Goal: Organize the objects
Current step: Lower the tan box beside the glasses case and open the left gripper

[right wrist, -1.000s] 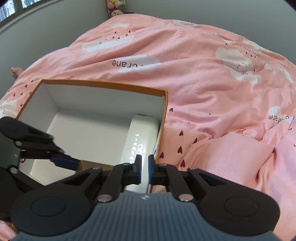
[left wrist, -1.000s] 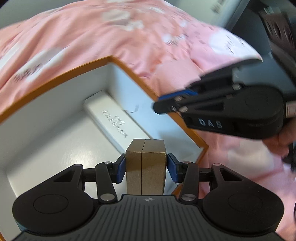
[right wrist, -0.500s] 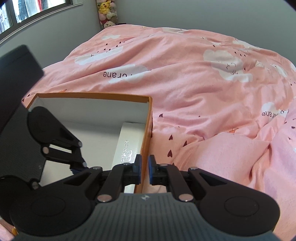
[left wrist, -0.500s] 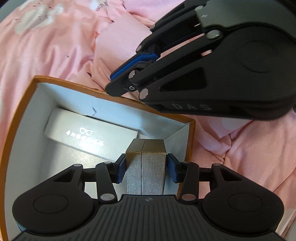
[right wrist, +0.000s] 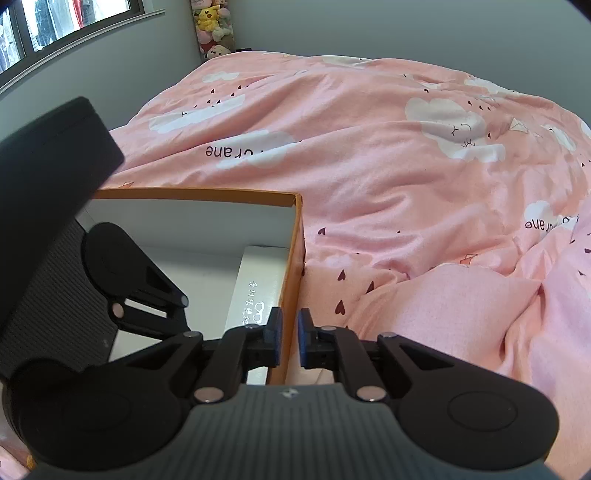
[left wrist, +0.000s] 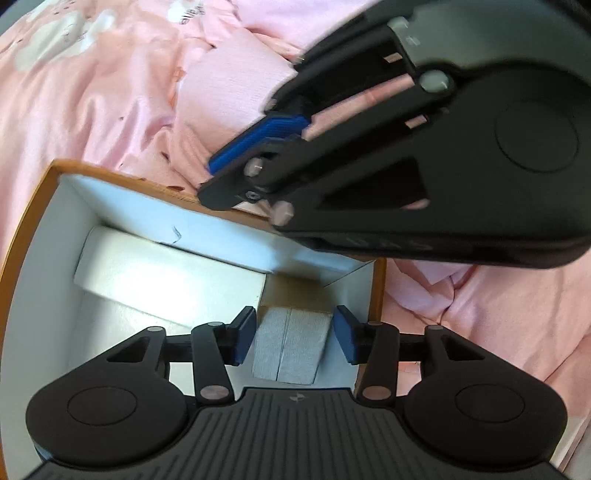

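An orange box with a white inside lies on the pink bed; it also shows in the right wrist view. A white glasses case lies along its far wall, and shows in the right wrist view. A small gold box stands in the box's corner. My left gripper is open around it, pads apart from its sides. My right gripper is shut on the orange box's side wall; it shows from the left wrist.
The pink duvet with cloud prints covers the bed around the box. A folded pink cloth lies to the right of the box. Plush toys sit by the far wall under a window.
My left gripper has opened and let go of the gold box, which now stands in the box's corner. My right gripper has stayed on the wall.
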Demonstrator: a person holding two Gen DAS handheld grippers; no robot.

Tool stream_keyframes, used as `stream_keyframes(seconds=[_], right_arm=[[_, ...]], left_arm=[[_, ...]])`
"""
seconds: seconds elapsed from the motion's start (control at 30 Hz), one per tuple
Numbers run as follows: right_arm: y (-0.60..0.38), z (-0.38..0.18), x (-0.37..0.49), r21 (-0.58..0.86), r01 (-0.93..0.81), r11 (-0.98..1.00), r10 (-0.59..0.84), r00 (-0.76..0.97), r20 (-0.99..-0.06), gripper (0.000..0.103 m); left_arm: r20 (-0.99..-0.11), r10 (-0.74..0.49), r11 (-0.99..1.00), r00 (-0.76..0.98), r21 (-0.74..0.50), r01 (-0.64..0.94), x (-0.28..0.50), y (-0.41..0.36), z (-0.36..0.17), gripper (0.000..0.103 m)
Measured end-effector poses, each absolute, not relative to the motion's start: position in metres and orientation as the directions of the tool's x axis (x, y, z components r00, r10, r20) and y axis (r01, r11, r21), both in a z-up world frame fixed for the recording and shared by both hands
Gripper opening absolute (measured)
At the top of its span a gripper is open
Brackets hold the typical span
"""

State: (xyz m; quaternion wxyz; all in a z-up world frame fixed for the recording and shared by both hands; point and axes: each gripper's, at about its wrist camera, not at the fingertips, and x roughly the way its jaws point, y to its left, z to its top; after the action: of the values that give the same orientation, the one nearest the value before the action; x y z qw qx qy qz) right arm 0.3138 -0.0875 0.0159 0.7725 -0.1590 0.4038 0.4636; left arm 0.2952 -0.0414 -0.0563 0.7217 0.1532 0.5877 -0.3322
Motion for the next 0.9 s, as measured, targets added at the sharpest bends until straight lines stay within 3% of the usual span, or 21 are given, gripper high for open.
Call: stream_keyframes(seconds=[0.1, 0.3, 0.43, 0.6, 0.8, 0.9], right_arm=[[-0.086, 0.015, 0.311, 0.119, -0.845, 0.521, 0.579, 0.248, -0.777, 0.019], [-0.087, 0.017, 0.308, 0.118, -0.838, 0.533, 0.576, 0.257, -0.776, 0.019], [-0.084, 0.016, 0.305, 0.106, -0.836, 0.539, 0.564, 0.264, -0.783, 0.019], [-0.08, 0.017, 0.298, 0.095, -0.839, 0.536, 0.557, 0.267, -0.786, 0.019], [-0.083, 0.018, 0.288, 0.08, -0.84, 0.537, 0.555, 0.28, -0.783, 0.019], [-0.084, 0.018, 0.284, 0.075, -0.836, 0.544, 0.554, 0.29, -0.78, 0.019]], left_arm=[[-0.934, -0.345, 0.763, 0.096, -0.22, 0.608, 0.294, -0.028, -0.052, 0.066], [-0.899, -0.422, 0.859, 0.119, -0.355, 0.368, 0.284, 0.009, -0.053, 0.065], [-0.887, -0.439, 0.889, 0.145, -0.406, 0.209, 0.273, 0.021, -0.064, 0.055], [-0.883, -0.436, 0.9, 0.175, -0.423, 0.107, 0.268, 0.019, -0.079, 0.033], [-0.873, -0.429, 0.898, 0.231, -0.44, 0.008, 0.256, 0.012, -0.089, 0.03], [-0.88, -0.37, 0.917, 0.297, -0.397, -0.033, 0.246, 0.014, -0.081, 0.03]])
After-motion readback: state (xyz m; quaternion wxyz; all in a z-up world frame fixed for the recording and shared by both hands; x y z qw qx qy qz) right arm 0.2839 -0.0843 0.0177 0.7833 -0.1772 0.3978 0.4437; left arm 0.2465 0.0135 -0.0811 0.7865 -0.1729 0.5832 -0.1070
